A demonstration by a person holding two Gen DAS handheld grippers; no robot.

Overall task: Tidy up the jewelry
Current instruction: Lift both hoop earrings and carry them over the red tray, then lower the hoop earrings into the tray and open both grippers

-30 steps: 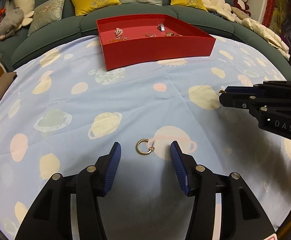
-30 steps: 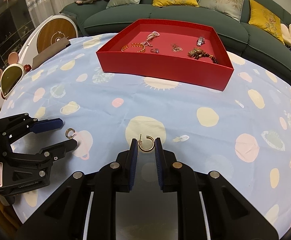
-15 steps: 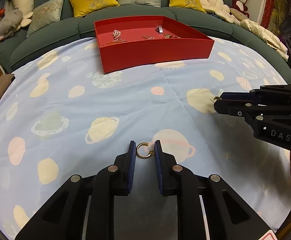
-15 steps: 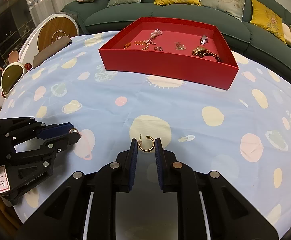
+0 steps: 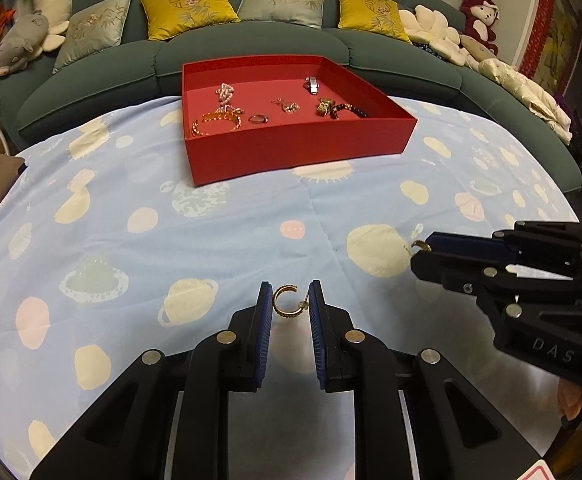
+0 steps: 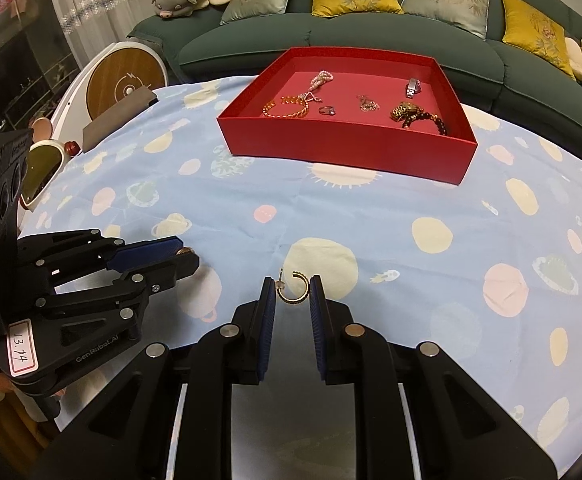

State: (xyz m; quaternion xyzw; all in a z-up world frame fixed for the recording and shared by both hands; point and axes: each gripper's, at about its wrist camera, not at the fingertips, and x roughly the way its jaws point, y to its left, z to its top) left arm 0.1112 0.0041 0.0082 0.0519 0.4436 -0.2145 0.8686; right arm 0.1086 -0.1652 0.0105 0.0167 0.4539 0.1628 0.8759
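Note:
My left gripper is shut on a gold hoop earring and holds it above the blue patterned cloth. My right gripper is shut on a second gold hoop earring, also lifted; it shows at the right of the left wrist view. The left gripper shows at the left of the right wrist view. A red tray at the far side holds several pieces of jewelry, among them a gold bracelet, a ring and a dark bead bracelet.
A green curved sofa with cushions and plush toys runs behind the table. A round wooden-faced device and a grey pad sit at the table's left edge.
My left gripper closed on the earring that lay on the cloth and lifted it. My right gripper kept its earring and rose too; the tray now looks closer.

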